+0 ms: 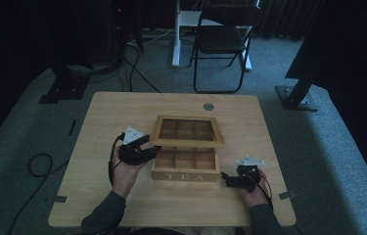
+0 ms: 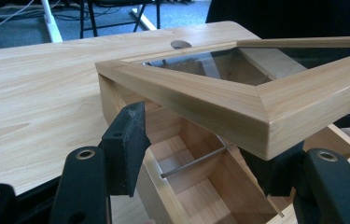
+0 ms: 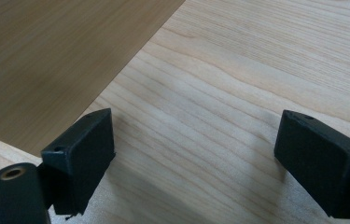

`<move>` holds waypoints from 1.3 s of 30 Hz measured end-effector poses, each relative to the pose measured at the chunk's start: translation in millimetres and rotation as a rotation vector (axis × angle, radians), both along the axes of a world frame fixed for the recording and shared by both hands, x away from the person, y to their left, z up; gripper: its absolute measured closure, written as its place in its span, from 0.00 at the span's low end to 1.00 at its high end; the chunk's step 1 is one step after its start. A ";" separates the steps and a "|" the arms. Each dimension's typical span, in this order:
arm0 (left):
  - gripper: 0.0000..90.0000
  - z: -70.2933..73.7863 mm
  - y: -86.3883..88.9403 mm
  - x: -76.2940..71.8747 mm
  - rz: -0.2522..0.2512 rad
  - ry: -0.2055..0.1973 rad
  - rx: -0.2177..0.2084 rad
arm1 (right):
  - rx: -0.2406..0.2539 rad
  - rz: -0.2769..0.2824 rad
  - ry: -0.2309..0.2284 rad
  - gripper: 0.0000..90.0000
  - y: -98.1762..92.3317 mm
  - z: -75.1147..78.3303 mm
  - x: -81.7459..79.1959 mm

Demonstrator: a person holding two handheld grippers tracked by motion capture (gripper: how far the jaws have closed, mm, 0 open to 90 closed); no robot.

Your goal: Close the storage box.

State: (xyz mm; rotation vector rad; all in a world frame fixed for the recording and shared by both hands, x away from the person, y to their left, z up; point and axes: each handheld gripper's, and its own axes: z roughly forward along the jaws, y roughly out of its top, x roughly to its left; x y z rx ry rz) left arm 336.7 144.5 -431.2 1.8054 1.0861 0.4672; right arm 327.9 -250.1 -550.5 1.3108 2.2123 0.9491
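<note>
While propping the glass-paned lid (image 2: 200, 100) half-open over the tea box (image 1: 185, 174) at mid-table (image 1: 122, 112), straddles its near-left corner with left gripper (image 1: 151, 149), clamped or merely supporting not discernible; parks right gripper (image 3: 196, 154) spread, empty, beside box, presumably clear of lid swing

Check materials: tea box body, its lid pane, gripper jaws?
Tea box: light wood, matte, grain visible, apparently unpainted. Lid: same wood frame, mitred corner; its pane looks like glass or clear plastic, see-through with a faint sheen. Left gripper jaws: matte black, probably plastic or rubber.
</note>
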 end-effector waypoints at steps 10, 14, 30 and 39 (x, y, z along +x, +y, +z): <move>0.47 -7.5 -0.2 -4.1 0.003 0.004 0.000 | 0.000 0.000 0.000 0.13 0.0 0.0 0.0; 0.47 -9.1 0.2 -4.5 0.000 0.009 0.001 | -0.001 0.001 0.001 0.13 -0.1 0.0 0.0; 0.45 -21.8 0.5 -9.8 0.001 0.033 0.012 | -0.001 0.002 -0.001 0.13 -0.1 -0.1 0.1; 0.45 -24.8 0.1 -14.4 -0.008 0.013 0.017 | -0.001 0.001 0.000 0.13 -0.1 0.0 0.1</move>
